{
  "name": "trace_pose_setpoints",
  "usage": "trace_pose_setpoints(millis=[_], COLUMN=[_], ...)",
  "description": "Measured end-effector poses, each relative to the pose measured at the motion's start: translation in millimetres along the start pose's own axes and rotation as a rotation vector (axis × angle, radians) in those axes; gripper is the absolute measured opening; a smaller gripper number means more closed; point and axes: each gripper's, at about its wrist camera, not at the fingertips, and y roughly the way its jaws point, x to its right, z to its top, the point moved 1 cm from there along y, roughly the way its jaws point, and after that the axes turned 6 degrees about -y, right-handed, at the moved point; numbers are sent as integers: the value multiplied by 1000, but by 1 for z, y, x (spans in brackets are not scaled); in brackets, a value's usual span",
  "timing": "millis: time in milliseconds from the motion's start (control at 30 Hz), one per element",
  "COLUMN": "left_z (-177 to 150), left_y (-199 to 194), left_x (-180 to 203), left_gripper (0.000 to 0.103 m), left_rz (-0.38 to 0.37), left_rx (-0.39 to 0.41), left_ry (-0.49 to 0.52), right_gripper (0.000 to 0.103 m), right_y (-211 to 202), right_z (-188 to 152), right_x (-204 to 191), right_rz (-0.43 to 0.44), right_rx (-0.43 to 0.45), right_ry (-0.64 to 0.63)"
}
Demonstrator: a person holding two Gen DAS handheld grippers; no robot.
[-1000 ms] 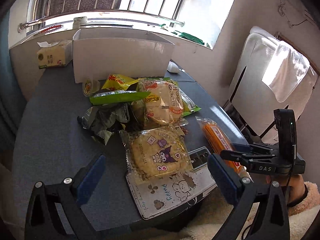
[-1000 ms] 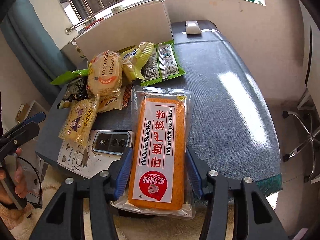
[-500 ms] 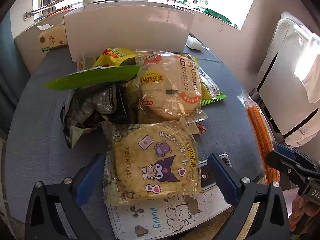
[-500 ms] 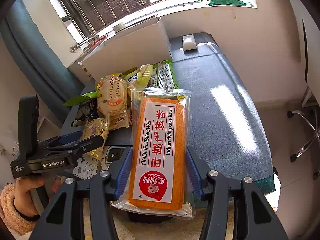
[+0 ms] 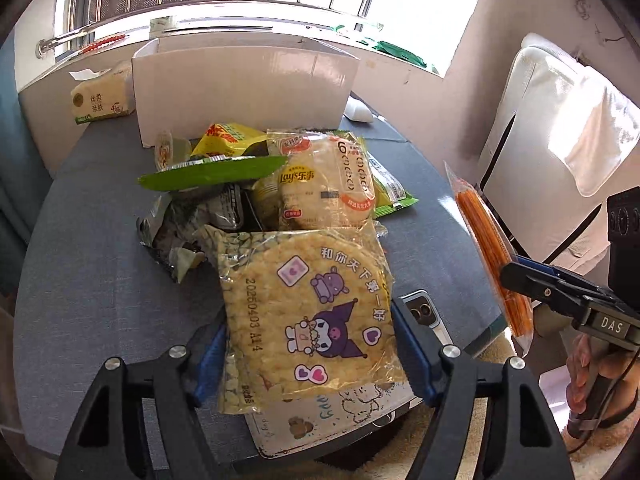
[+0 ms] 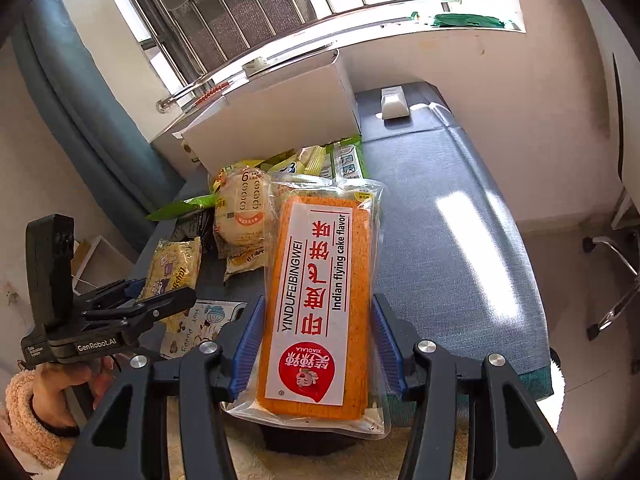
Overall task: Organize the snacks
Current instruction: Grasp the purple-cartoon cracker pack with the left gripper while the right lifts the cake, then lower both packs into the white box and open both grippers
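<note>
A yellow rice cracker pack (image 5: 312, 304) with a purple cartoon figure lies partly on a notebook at the near table edge. My left gripper (image 5: 310, 344) straddles it, jaws closing, and both blue pads touch its wrapper edges. In the right wrist view that pack (image 6: 172, 268) stands between the left gripper's (image 6: 168, 300) fingers. My right gripper (image 6: 318, 320) is shut on a long orange flying cake pack (image 6: 320, 292) and holds it above the near table edge. In the left wrist view the orange pack (image 5: 492, 252) shows edge-on in the right gripper (image 5: 520, 276).
A white open box (image 5: 240, 80) stands at the back of the grey table (image 5: 88, 280). Before it lies a snack pile: a round cracker pack (image 5: 324, 184), a green bag (image 5: 212, 172), a dark crumpled bag (image 5: 200, 216). A phone (image 5: 424, 316) and a notebook (image 5: 320, 420) lie near me.
My left gripper moved forward over the cartoon cracker pack and its jaws narrowed onto it. The right gripper rose a little, keeping hold of the orange pack.
</note>
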Motion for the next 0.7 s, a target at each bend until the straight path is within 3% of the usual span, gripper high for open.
trace_pose_setpoints(millis=[167, 333, 500, 633, 700], left_z=[37, 105, 189, 253, 274], left_y=[-50, -77, -60, -24, -6], left_x=[-6, -29, -54, -71, -79], left_gripper=[77, 77, 77, 77, 77], left_rz=[-66, -90, -68, -70, -68], left_rx=[174, 327, 355, 327, 301], left_ry=[18, -35, -57, -66, -75], right_gripper=[57, 57, 57, 57, 57], right_y=[4, 12, 37, 76, 101], right_z=[34, 103, 187, 252, 280], right_x=[-9, -24, -40, -35, -31], right_rz=[29, 17, 16, 69, 37], right_rx=[41, 105, 140, 121, 86], right_ry=[-29, -117, -175, -112, -86])
